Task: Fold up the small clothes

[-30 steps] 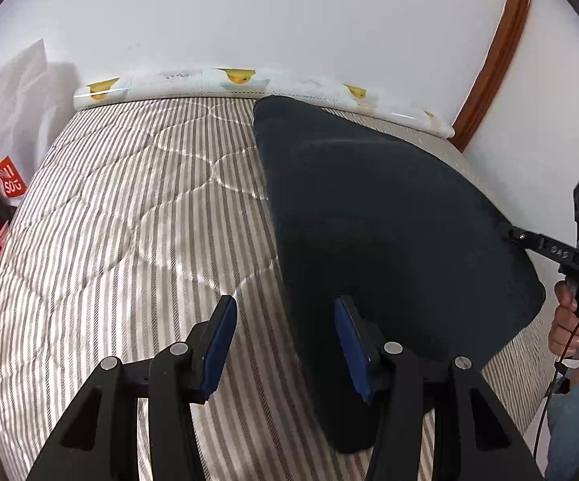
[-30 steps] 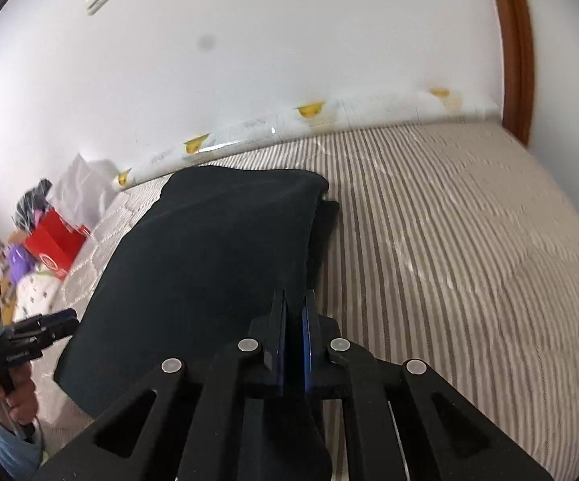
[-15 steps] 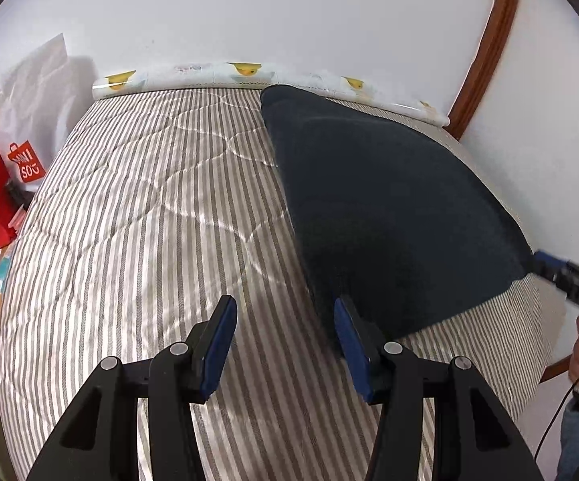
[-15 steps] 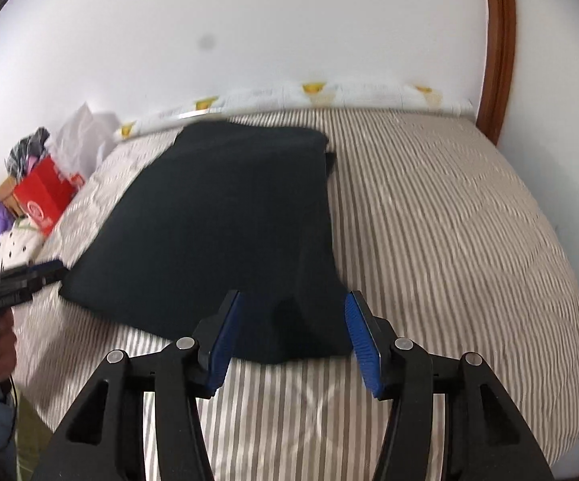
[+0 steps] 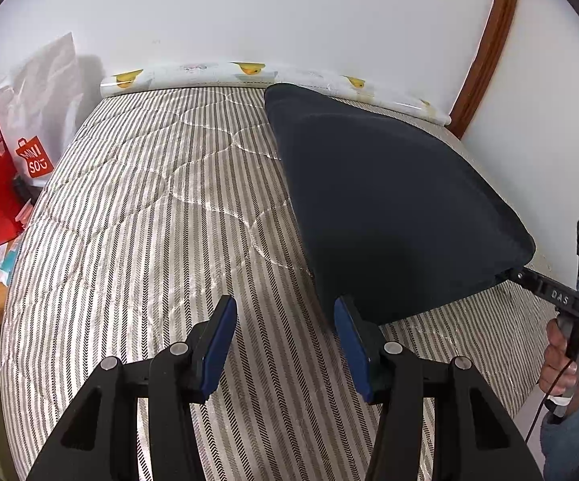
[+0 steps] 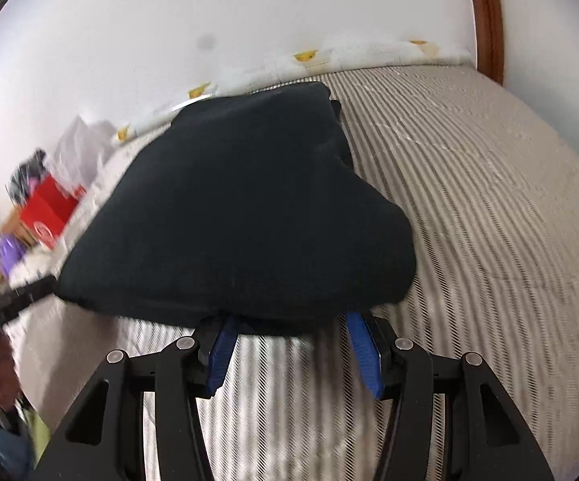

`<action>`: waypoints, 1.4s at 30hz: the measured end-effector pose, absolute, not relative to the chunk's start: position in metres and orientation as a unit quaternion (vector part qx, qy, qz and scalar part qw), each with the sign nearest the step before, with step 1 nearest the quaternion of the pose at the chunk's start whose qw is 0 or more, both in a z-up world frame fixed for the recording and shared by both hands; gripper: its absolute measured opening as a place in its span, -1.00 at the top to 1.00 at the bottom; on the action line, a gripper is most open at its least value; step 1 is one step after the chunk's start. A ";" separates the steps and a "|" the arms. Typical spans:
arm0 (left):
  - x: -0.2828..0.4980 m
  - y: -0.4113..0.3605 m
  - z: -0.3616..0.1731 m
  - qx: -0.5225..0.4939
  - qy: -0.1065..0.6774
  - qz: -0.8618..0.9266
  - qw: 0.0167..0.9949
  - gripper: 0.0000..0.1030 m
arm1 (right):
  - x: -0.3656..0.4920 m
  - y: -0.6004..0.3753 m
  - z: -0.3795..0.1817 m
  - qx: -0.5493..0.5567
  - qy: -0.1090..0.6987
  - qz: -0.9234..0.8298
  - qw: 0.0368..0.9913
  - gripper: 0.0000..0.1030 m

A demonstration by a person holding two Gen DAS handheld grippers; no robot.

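Observation:
A dark navy folded garment (image 5: 385, 200) lies on the striped quilted bed (image 5: 161, 216). My left gripper (image 5: 285, 316) is open, its right pad at the garment's near left corner, nothing held. In the right wrist view the garment (image 6: 249, 208) lies just beyond my right gripper (image 6: 289, 322), which is open with the cloth's near edge between and over its blue fingertips (image 6: 359, 334). The right gripper's body also shows in the left wrist view (image 5: 561, 300), at the garment's right corner.
Red and white shopping bags (image 5: 13, 160) stand left of the bed. A white rolled cover with yellow prints (image 5: 249, 74) runs along the wall at the bed's far edge. A wooden door frame (image 5: 489, 44) stands at the right.
My right gripper opened from shut, letting go of the garment, then moved in close to its near edge. The garment settled flat. My left gripper stayed open.

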State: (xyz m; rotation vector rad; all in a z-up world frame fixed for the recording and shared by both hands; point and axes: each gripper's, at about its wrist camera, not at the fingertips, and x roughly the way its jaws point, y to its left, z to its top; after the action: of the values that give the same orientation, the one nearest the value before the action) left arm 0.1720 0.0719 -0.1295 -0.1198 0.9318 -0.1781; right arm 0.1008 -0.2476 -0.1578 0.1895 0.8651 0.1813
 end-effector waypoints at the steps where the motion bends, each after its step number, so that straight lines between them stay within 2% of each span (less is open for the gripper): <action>1: 0.172 0.072 -0.130 -0.058 0.448 -0.086 0.888 0.06 | 0.104 -0.246 -0.159 0.094 0.419 0.089 0.899 0.07; 2: 0.171 0.072 -0.129 -0.058 0.447 -0.087 0.888 0.06 | 0.106 -0.243 -0.161 0.092 0.419 0.089 0.899 0.19; 5: 0.168 0.072 -0.129 -0.057 0.444 -0.093 0.889 0.06 | 0.108 -0.237 -0.161 0.082 0.413 0.093 0.902 0.36; 8: 0.160 0.074 -0.127 -0.068 0.437 -0.119 0.889 0.06 | 0.109 -0.238 -0.159 0.082 0.410 0.096 0.903 0.45; 14: 0.143 0.056 -0.137 -0.033 0.435 -0.147 0.888 0.07 | 0.108 -0.240 -0.158 0.079 0.409 0.099 0.904 0.47; 17: 0.154 0.050 -0.143 -0.047 0.435 -0.145 0.887 0.09 | 0.110 -0.241 -0.156 0.077 0.407 0.100 0.905 0.52; 19: 0.167 0.041 -0.149 -0.049 0.438 -0.145 0.886 0.27 | 0.112 -0.243 -0.154 0.080 0.405 0.101 0.905 0.57; 20: 0.172 0.036 -0.151 -0.043 0.437 -0.140 0.887 0.50 | 0.114 -0.244 -0.153 0.080 0.404 0.102 0.906 0.60; 24: 0.186 0.025 -0.155 -0.042 0.439 -0.131 0.888 0.66 | 0.120 -0.248 -0.150 0.074 0.396 0.091 0.911 0.63; 34: 0.211 0.003 -0.159 -0.047 0.440 -0.122 0.888 0.67 | 0.155 -0.275 -0.147 0.090 0.395 0.079 0.911 0.63; 42: 0.209 0.011 -0.158 -0.054 0.450 -0.119 0.883 0.67 | 0.148 -0.275 -0.146 0.069 0.403 0.076 0.910 0.62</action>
State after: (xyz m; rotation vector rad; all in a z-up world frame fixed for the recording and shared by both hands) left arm 0.2093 0.0114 -0.1576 -0.1125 0.9372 -0.2467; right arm 0.1484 -0.2753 -0.1465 0.1422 0.8309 0.1565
